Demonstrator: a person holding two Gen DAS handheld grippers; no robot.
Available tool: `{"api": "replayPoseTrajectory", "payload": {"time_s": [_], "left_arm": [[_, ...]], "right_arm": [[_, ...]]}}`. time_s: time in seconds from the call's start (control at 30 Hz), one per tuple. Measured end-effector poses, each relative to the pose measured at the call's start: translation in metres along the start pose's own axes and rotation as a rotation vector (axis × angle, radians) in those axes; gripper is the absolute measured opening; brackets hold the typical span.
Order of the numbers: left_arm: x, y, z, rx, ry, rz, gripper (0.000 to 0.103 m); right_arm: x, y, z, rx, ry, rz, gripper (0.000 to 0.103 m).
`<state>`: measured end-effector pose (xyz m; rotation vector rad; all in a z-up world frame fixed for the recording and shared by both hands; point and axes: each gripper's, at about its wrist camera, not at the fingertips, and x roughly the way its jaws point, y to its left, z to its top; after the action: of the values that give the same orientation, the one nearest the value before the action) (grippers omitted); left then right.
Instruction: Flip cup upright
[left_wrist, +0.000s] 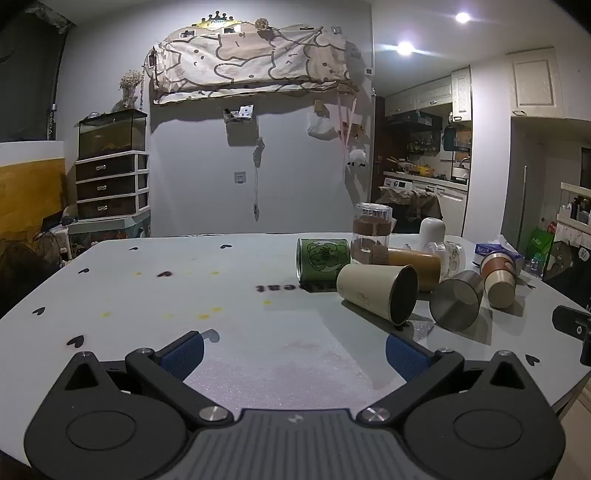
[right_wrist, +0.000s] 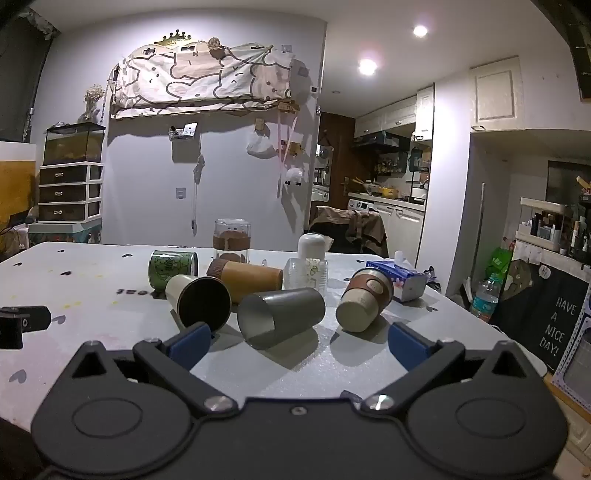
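Several cups lie on their sides on the white table (left_wrist: 221, 295). In the right wrist view a grey metal cup (right_wrist: 282, 317) lies straight ahead of my right gripper (right_wrist: 299, 341), mouth toward me. A cream cup with a dark mouth (right_wrist: 201, 301) lies to its left and a cream cup with a brown sleeve (right_wrist: 364, 299) to its right. My right gripper is open and empty. My left gripper (left_wrist: 295, 354) is open and empty over bare table; the cream cup (left_wrist: 376, 291) and grey cup (left_wrist: 456, 302) lie ahead to its right.
A green mug (right_wrist: 171, 267), a tan cup (right_wrist: 245, 277) and a clear glass (right_wrist: 306, 273) lie behind. An upright glass jar (right_wrist: 232, 240), a white bottle (right_wrist: 312, 247) and a tissue box (right_wrist: 400, 277) stand at the back. The table's right edge (right_wrist: 480, 325) is near.
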<state>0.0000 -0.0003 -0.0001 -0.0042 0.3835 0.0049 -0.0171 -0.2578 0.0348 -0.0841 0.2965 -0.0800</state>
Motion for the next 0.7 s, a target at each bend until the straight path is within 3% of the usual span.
{"api": "replayPoseTrajectory", "payload": {"time_s": [0.7], "left_arm": [[-0.0005, -0.0045, -0.0008, 0.0, 0.007, -0.001, 0.103]], "right_arm": [[0.0072, -0.0028, -0.004, 0.014, 0.014, 0.009, 0.103]]}}
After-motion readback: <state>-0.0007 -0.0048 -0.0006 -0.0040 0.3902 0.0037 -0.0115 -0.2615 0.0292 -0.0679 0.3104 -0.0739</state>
